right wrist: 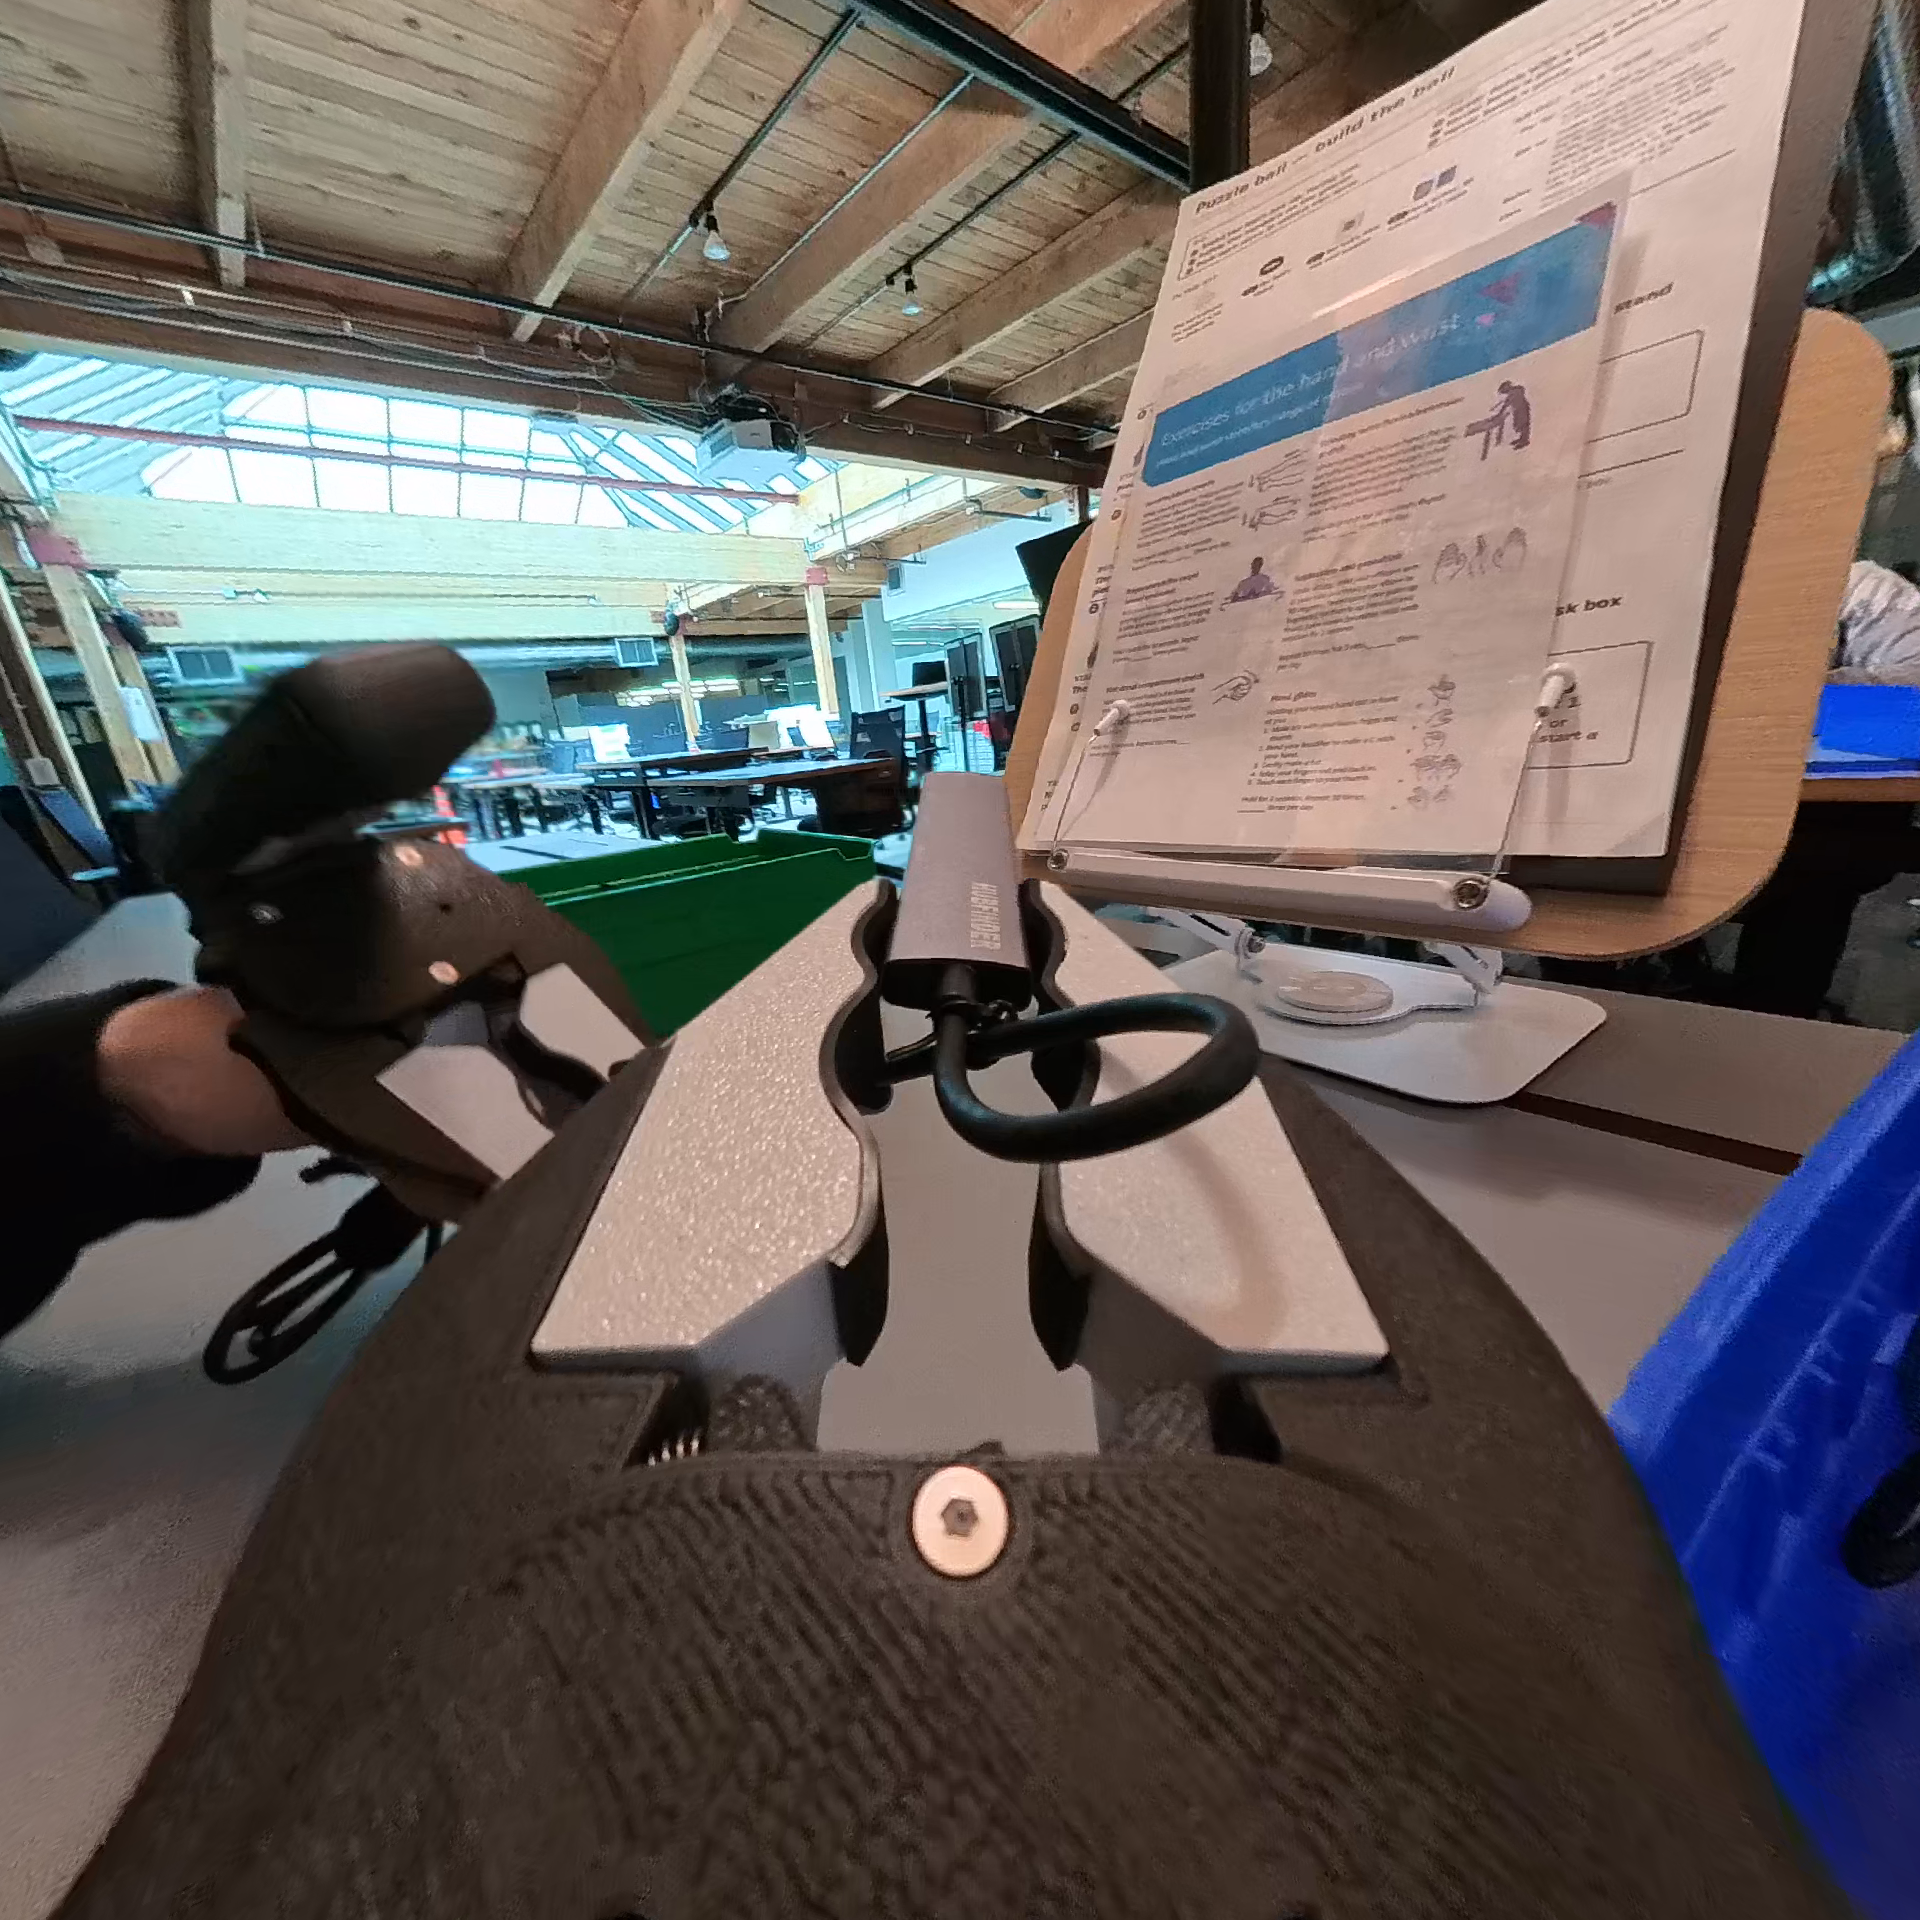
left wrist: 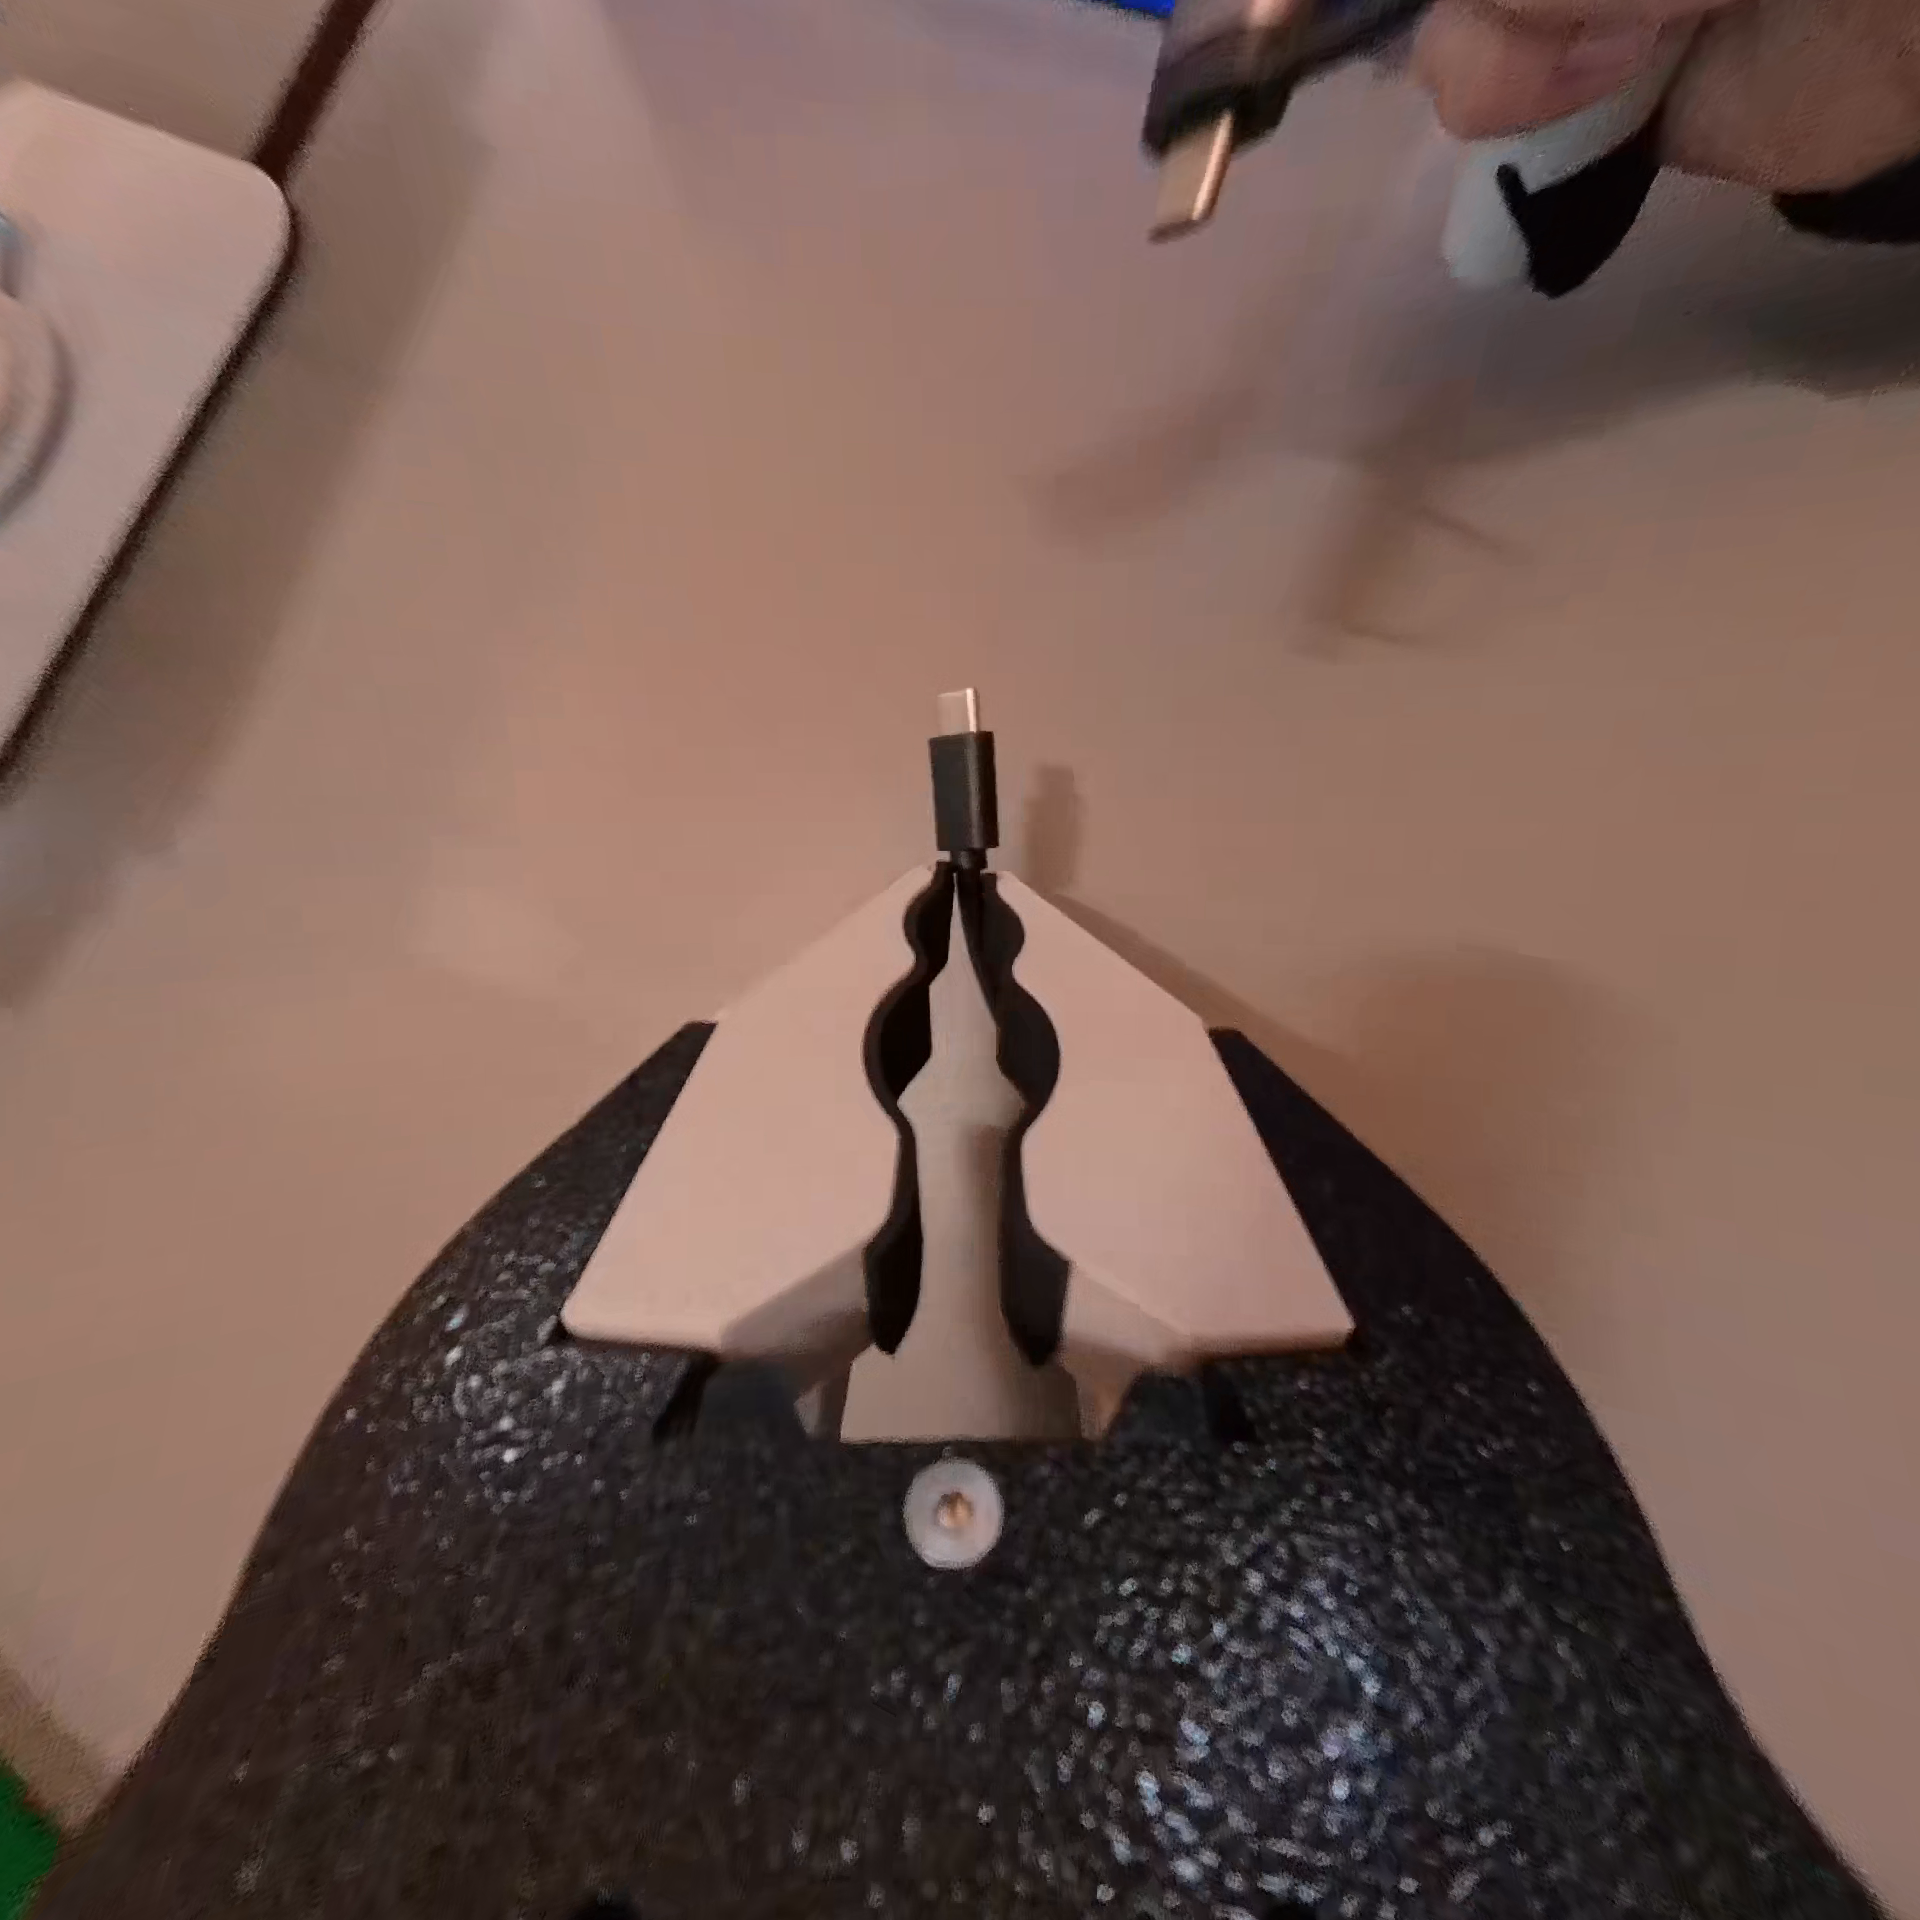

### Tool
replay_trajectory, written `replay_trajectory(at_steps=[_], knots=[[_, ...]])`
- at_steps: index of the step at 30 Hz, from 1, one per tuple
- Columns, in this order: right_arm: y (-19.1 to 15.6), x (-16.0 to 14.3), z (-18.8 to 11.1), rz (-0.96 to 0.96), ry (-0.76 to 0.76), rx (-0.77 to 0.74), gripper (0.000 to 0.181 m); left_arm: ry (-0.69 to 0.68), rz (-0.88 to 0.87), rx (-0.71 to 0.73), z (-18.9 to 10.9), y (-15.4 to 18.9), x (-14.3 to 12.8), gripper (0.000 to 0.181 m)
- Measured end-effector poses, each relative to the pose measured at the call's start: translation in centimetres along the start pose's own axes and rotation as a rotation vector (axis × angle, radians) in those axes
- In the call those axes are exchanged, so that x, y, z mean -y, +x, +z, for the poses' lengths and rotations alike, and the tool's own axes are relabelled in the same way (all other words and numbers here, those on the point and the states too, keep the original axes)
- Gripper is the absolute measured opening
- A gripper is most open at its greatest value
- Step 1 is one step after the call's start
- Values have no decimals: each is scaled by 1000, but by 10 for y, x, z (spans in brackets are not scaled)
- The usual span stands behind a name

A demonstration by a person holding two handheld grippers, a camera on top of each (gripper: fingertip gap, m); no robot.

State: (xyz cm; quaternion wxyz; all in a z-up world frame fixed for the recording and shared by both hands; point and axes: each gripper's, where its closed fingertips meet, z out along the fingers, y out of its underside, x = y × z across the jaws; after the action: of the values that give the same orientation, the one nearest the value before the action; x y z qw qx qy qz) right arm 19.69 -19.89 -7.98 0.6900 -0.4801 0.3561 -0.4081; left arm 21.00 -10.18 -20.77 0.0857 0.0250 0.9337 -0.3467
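We hold the left gripper (left wrist: 961, 871) low over the bare tabletop (left wrist: 623, 520). Its jaws are pressed shut on a thin black lead just behind a USB-C plug (left wrist: 963, 774), which sticks straight out toward 12 o'clock.

At 1 o'clock in that view, blurred, the right gripper (left wrist: 1340, 125) and our hand (left wrist: 1662, 83) hang well apart from the plug.

The right wrist view is sharper: the jaws of the right gripper (right wrist: 961, 904) clamp a slim grey metal adapter (right wrist: 961, 883), and its short black cord (right wrist: 1236, 1039) loops back over the fingers. We cannot tell whether this cord is the lead that the left gripper holds.

Only this view shows what lies around:
- the left gripper (right wrist: 343, 935) at 9 o'clock
- a green bin (right wrist: 707, 904) behind it
- a document stand (right wrist: 1455, 520) at 1 o'clock
- a blue bin (right wrist: 1787, 1351) at 4 o'clock
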Motion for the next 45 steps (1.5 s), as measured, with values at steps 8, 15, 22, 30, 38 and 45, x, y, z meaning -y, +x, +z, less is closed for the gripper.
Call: replay_trajectory(at_steps=[8,15,22,30,38,45], knots=[[5,-6,0,-50,-37,-36,23,-5,122,129,-37,-17,42,1],[18,-13,0,-9,-78,-134,23,-91,104,199,-43,-29,68,1],[24,-30,2,-139,-186,-222,23,-55,31,152,-25,-20,87,1],[18,-38,7,-270,-252,-242,23,-63,-9,145,-17,-23,82,1],[6,-47,13,-412,-301,-225,23,-76,-11,148,-14,-22,80,1],[6,-49,13,-447,-313,-228,22,-88,-12,157,-11,-22,79,1]])
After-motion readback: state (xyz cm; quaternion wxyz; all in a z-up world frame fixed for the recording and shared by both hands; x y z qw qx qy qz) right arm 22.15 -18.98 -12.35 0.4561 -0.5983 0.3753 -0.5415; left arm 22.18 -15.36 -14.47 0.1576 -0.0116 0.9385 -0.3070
